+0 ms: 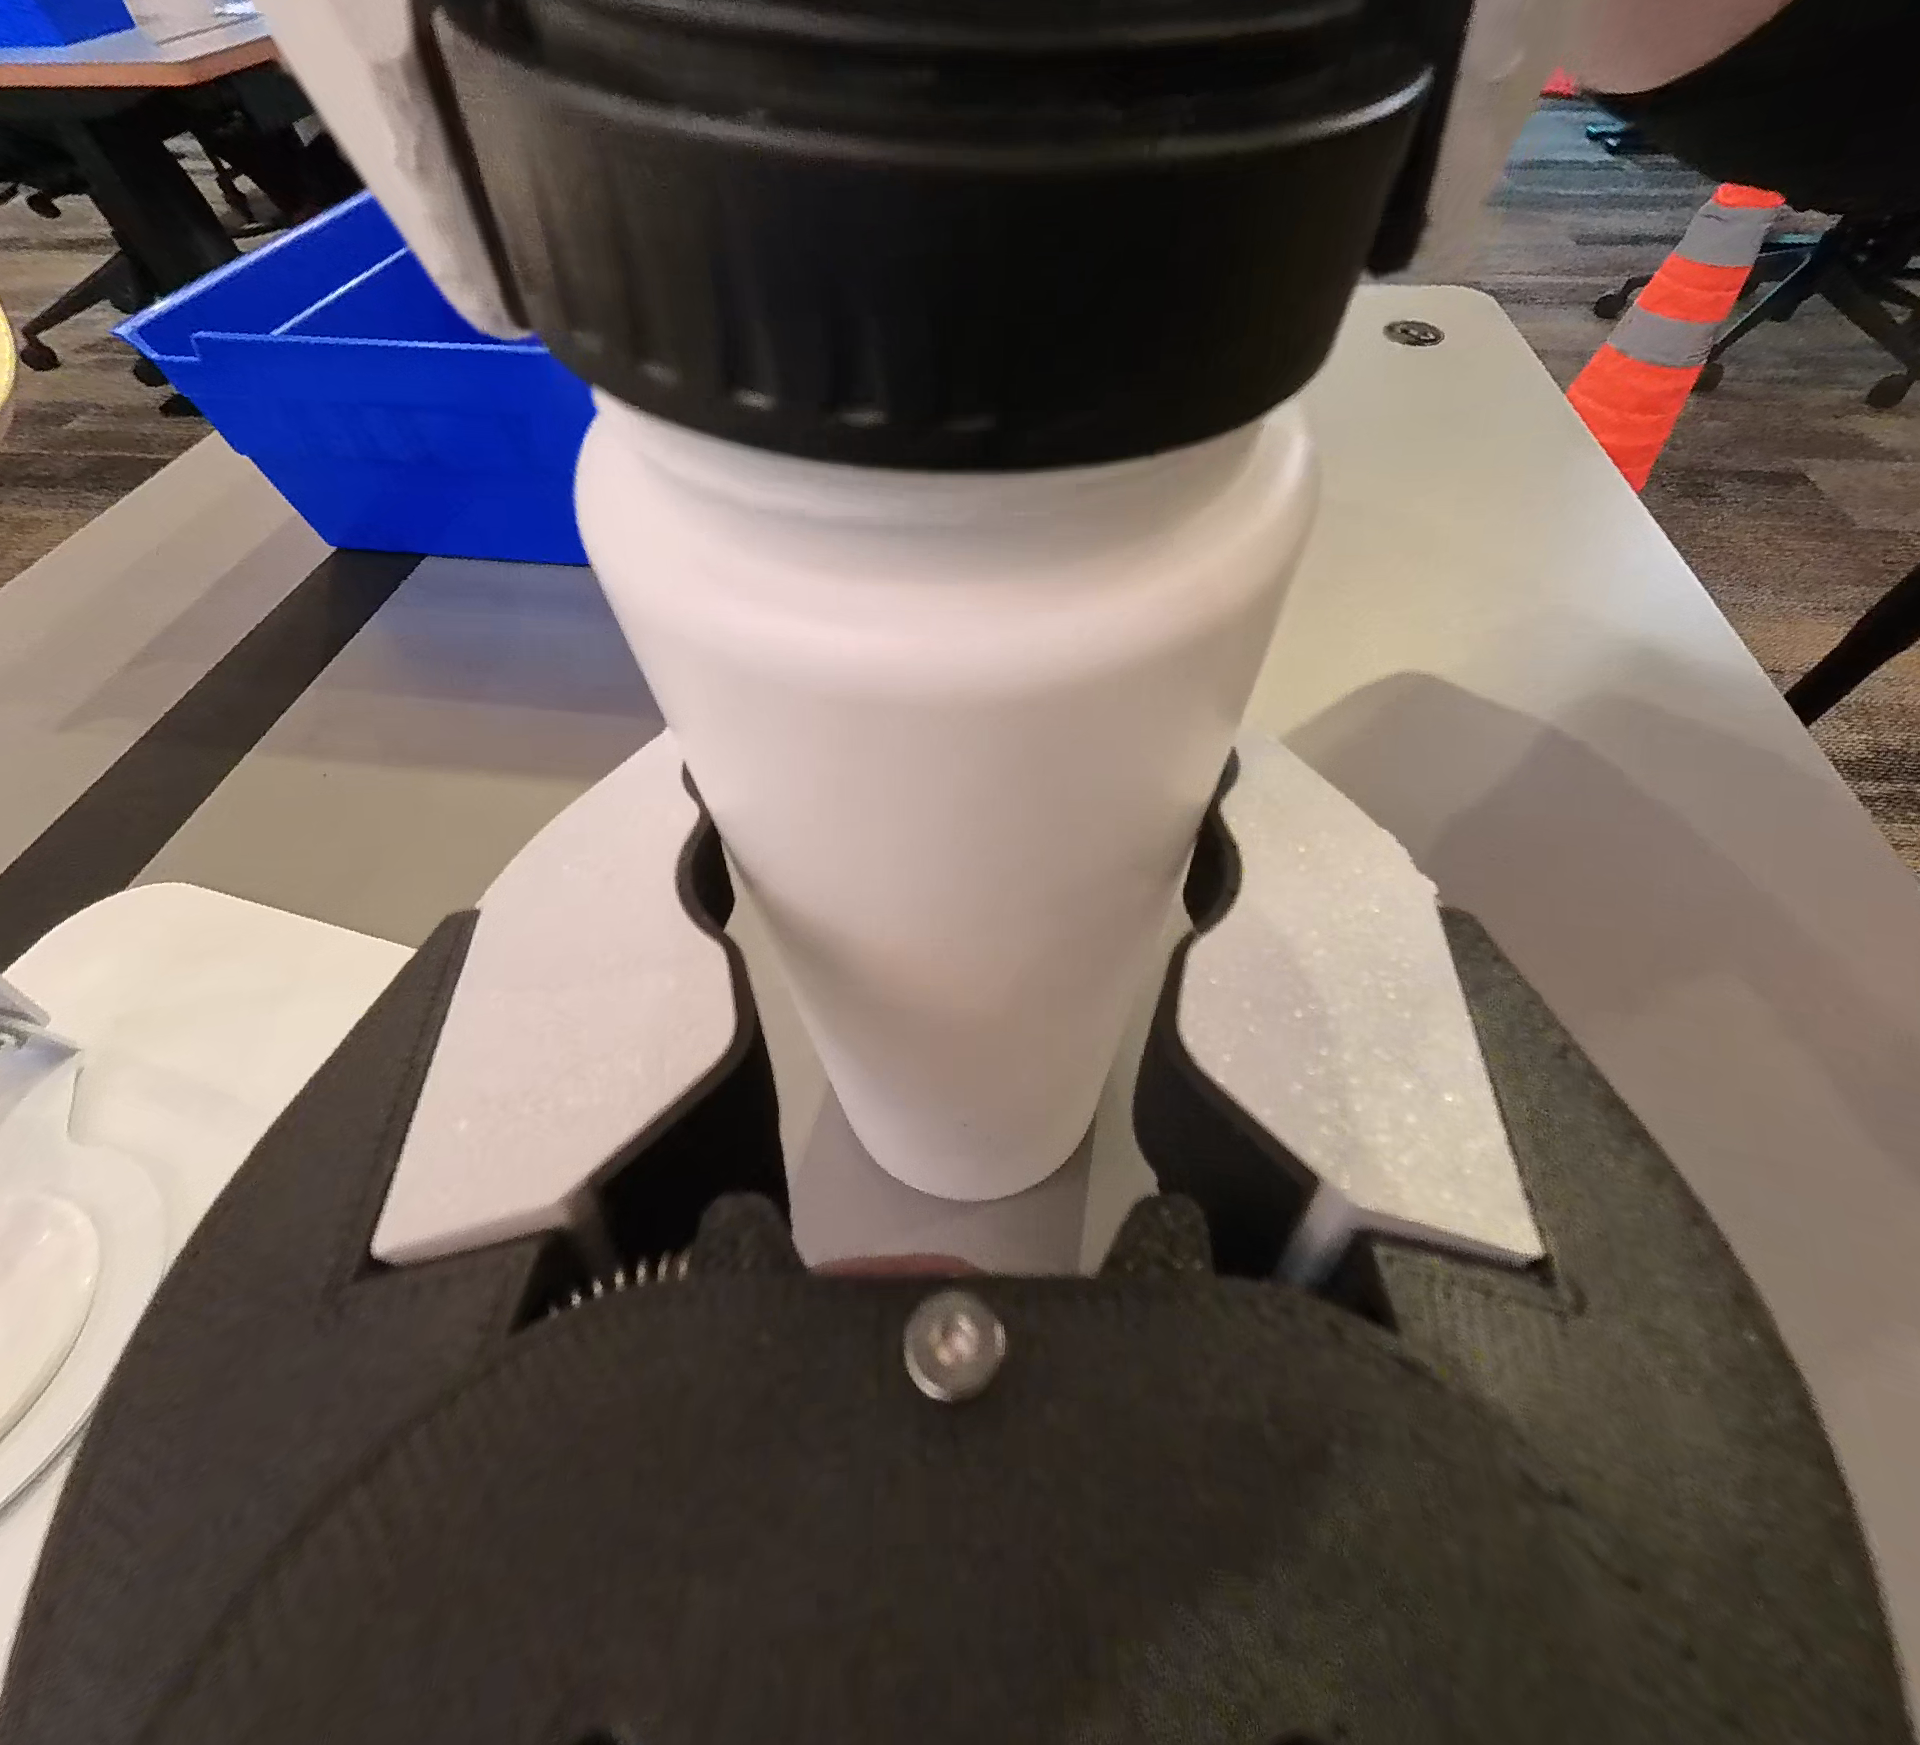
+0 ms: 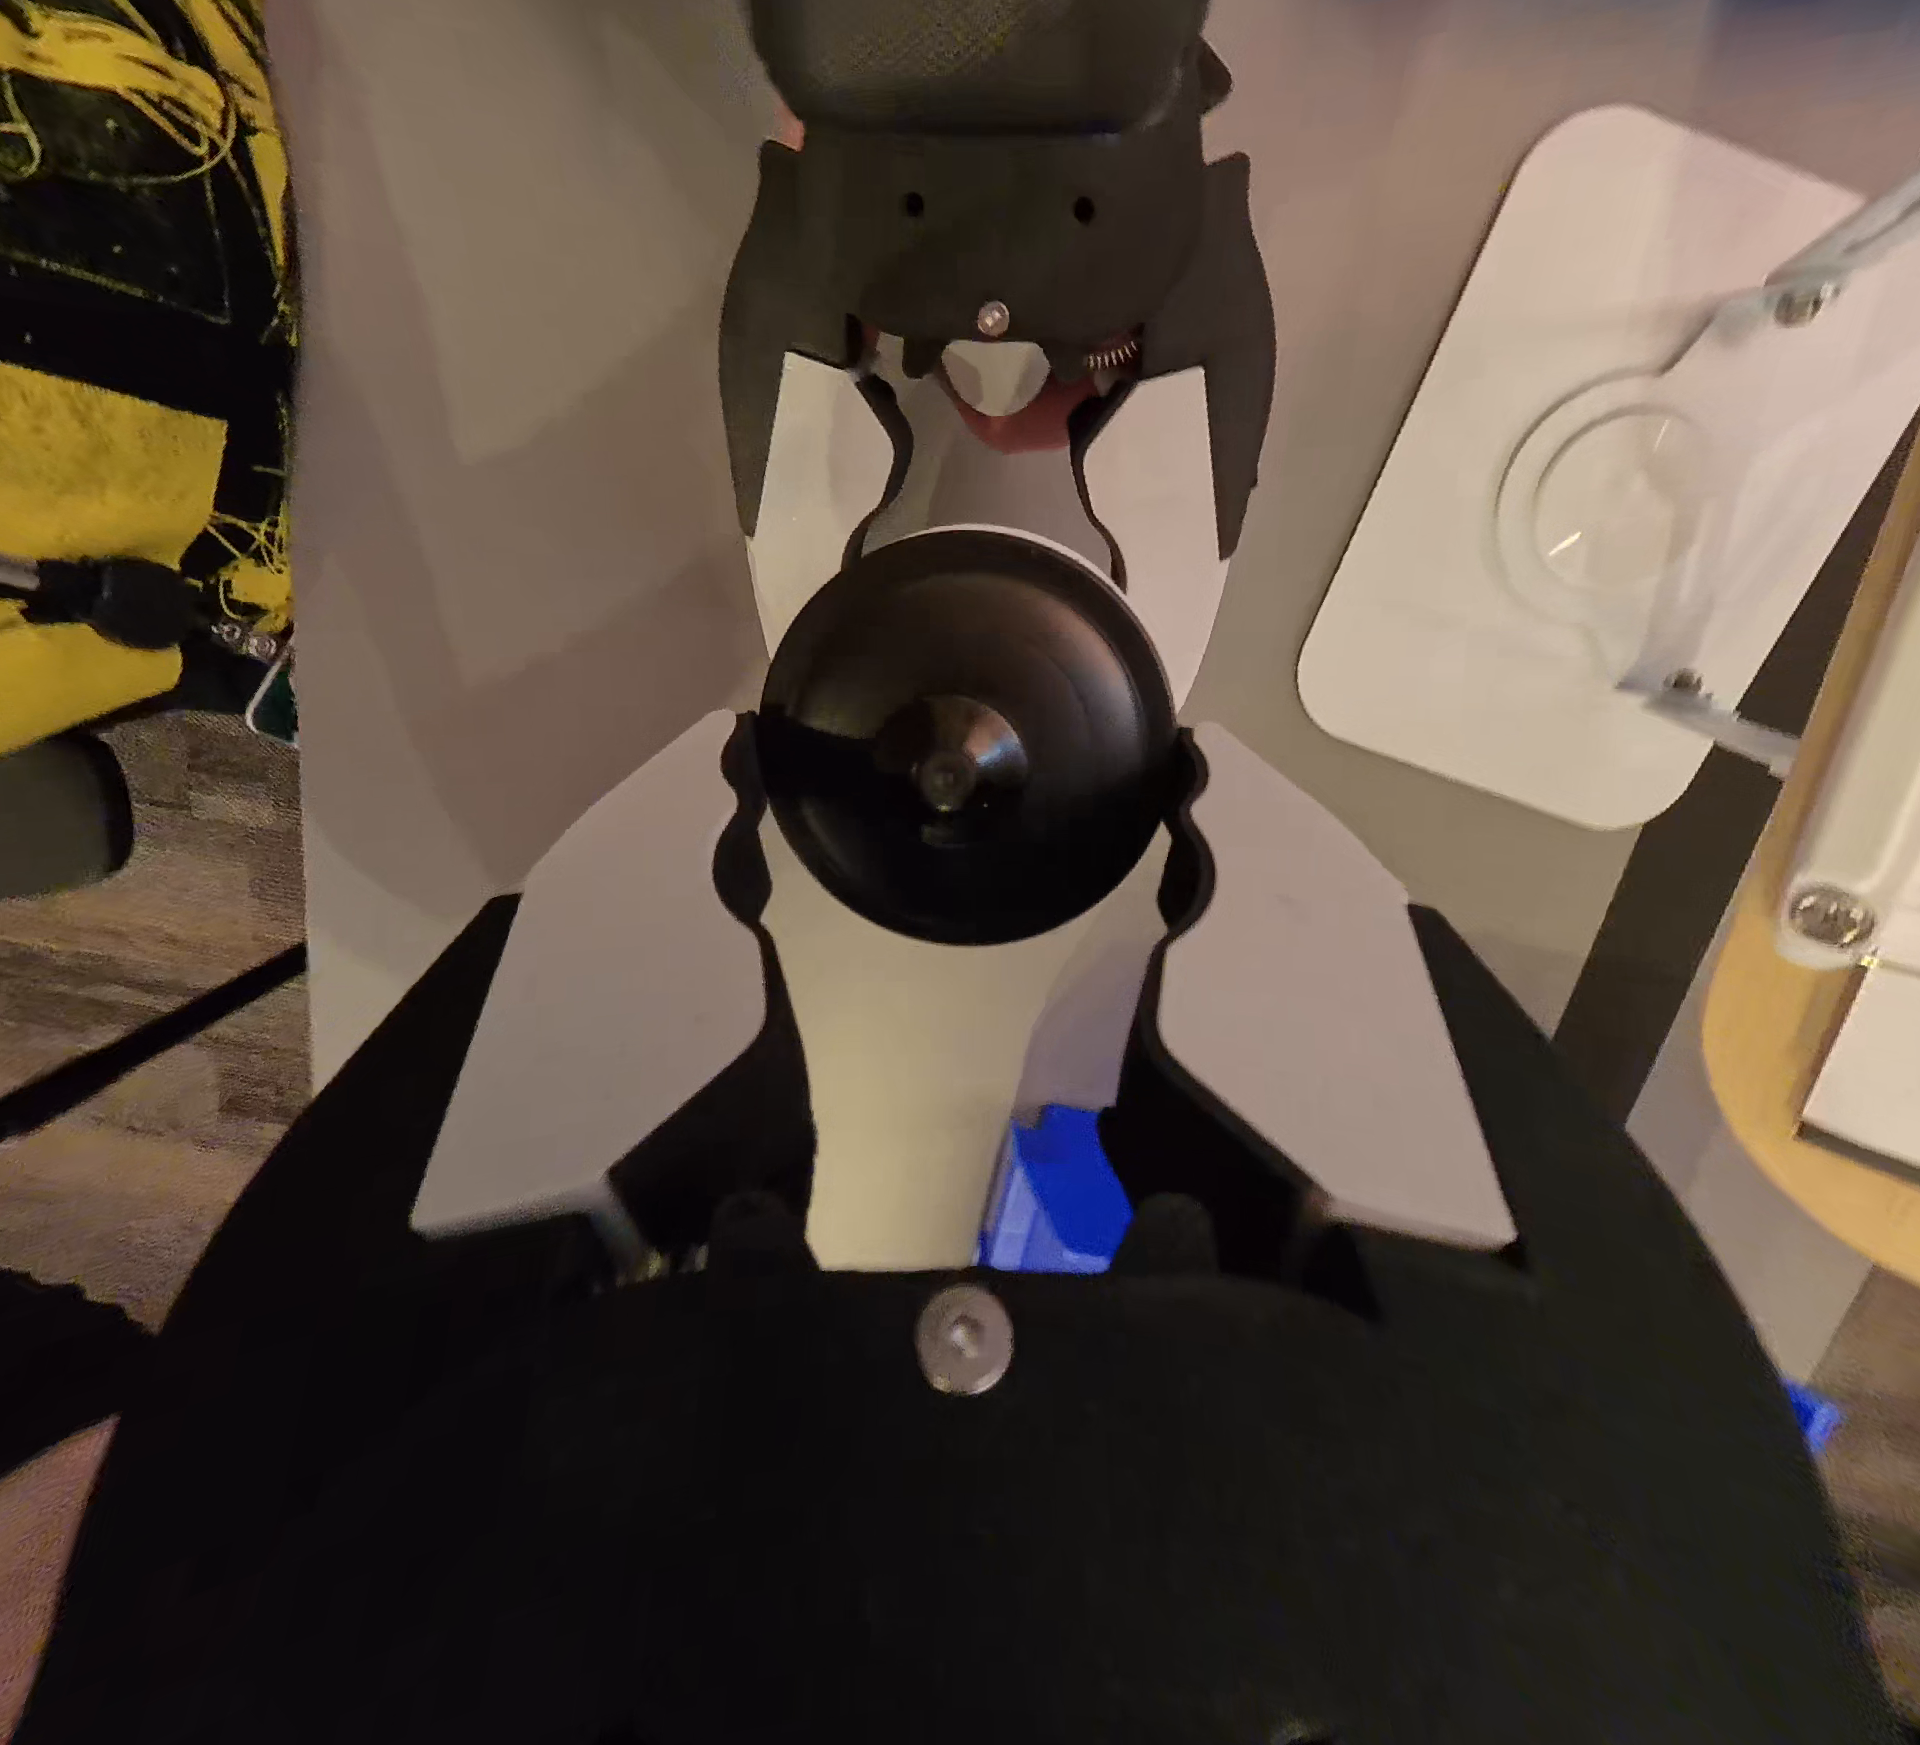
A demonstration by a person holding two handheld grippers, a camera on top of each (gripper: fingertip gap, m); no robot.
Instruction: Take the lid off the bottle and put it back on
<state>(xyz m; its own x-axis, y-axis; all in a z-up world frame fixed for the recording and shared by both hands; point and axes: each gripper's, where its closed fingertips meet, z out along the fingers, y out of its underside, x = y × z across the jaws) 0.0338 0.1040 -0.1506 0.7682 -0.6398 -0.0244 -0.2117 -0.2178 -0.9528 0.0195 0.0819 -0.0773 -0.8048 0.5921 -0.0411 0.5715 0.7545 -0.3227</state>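
Note:
A white bottle (image 1: 935, 708) stands upright on the table, and my left gripper (image 1: 961, 822) is shut on its lower body. The black ribbed lid (image 1: 935, 272) sits on the bottle's neck. In the left wrist view, the right gripper's white fingers (image 1: 353, 95) flank the lid on both sides. In the right wrist view I look down on the lid (image 2: 961, 760), and my right gripper (image 2: 961, 791) is shut on its rim. The left gripper (image 2: 987, 552) shows beyond it, holding the bottle (image 2: 987, 448).
A blue bin (image 1: 364, 407) sits at the far left of the grey table (image 1: 1558, 656). An orange cone (image 1: 1673, 324) stands on the floor to the right. A white tray with a clear plastic piece (image 2: 1507, 552) lies beside the bottle. A yellow and black cloth (image 2: 104, 241) lies off the table edge.

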